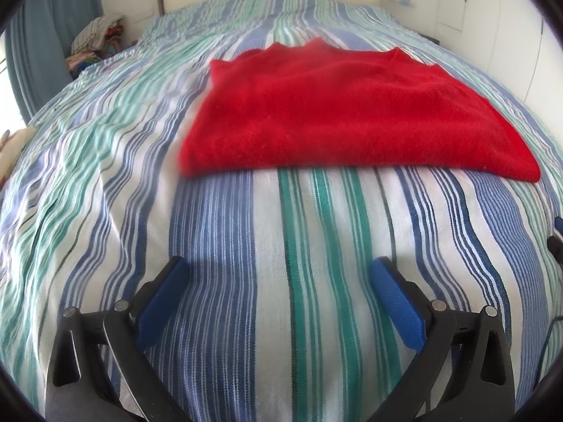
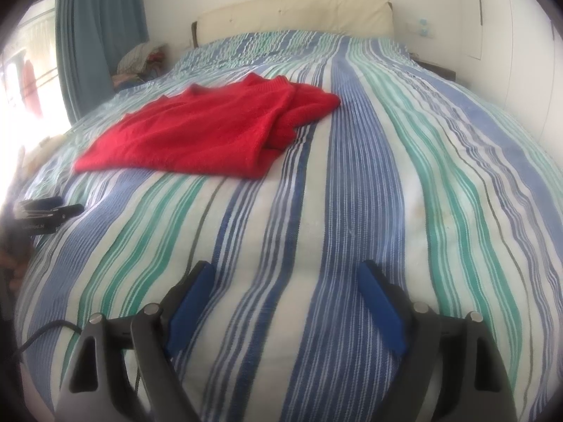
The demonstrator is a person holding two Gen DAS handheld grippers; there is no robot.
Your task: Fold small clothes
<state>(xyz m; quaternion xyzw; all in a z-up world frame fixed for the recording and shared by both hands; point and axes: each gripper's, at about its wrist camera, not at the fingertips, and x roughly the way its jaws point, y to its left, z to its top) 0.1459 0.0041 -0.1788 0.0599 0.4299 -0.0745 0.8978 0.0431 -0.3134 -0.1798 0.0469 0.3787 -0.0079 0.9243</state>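
A red knit sweater (image 1: 337, 112) lies folded flat on the striped bedspread (image 1: 281, 232), ahead of my left gripper (image 1: 279, 267). That gripper is open and empty, low over the bedspread short of the sweater's near edge. In the right wrist view the sweater (image 2: 211, 130) lies ahead and to the left, with folded layers at its right side. My right gripper (image 2: 285, 270) is open and empty over bare bedspread (image 2: 352, 193). The left gripper also shows in the right wrist view (image 2: 49, 211) at the left edge.
A cream headboard (image 2: 295, 14) stands at the far end of the bed. A pile of clothes (image 1: 98, 38) sits beside the bed at the far left, near a blue curtain (image 2: 98, 31). White walls and cupboard doors run along the right.
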